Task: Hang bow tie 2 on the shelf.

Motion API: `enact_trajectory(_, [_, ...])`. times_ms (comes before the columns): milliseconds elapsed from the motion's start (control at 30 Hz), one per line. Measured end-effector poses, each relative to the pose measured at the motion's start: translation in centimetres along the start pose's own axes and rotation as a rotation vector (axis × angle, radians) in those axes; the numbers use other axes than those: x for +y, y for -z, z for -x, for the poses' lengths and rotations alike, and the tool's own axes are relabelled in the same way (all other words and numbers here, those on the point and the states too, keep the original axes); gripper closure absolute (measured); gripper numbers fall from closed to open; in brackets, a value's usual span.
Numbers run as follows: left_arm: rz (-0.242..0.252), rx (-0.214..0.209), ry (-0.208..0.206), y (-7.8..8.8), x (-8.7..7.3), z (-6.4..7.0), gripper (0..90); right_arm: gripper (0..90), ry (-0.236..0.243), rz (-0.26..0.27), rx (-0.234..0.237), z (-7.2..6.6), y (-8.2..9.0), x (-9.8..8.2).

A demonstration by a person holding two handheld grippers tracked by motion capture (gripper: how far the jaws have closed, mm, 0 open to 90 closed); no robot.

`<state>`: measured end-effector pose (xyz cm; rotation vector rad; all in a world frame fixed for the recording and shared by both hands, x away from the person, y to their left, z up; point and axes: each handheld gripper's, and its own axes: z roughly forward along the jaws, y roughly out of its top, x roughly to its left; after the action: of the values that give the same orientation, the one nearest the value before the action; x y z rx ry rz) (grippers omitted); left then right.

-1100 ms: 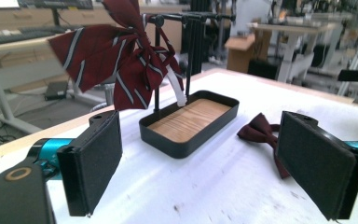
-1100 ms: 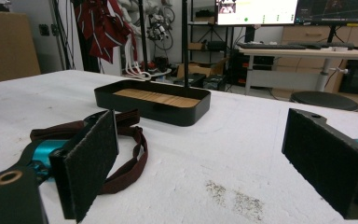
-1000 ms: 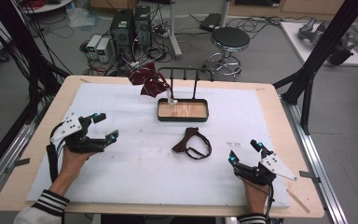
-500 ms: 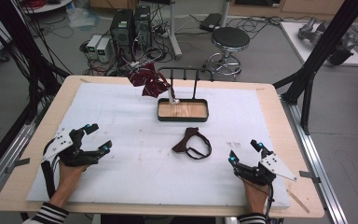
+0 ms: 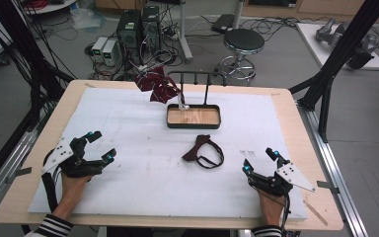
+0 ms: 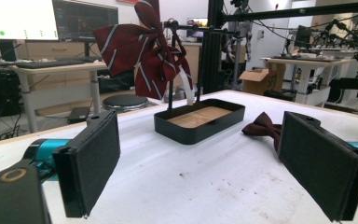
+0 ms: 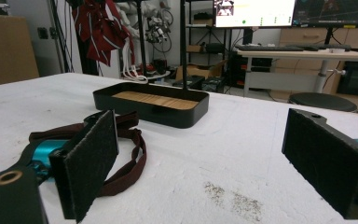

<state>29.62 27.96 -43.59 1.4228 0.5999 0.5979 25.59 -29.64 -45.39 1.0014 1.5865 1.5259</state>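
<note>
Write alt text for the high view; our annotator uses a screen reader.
A dark red bow tie lies on the white table between two open hand-held grippers, left gripper and right gripper. Behind it, a striped bow tie hangs on a tray stand.

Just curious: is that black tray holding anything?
Empty: the black tray shows only its bare wooden floor; the dark bow tie lies outside it.

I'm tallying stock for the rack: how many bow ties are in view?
2. A striped bow tie hangs on the rack above the tray; a plain dark bow tie lies on the white mat in front of the tray. None seem hidden.
</note>
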Motion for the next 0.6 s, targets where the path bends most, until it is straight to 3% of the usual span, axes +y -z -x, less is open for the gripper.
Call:
enact_trajectory(367, [-0.017,0.002,0.013,-0.1,-0.5,-0.1,13.5,9.9,-0.001,-0.004,0.013,0.1,0.0,0.1])
enact_trajectory(600, [-0.015,-0.007,0.023,-0.2,-0.7,-0.2,13.5,9.9,0.009,0.020,0.044,-0.3,0.0,1.3])
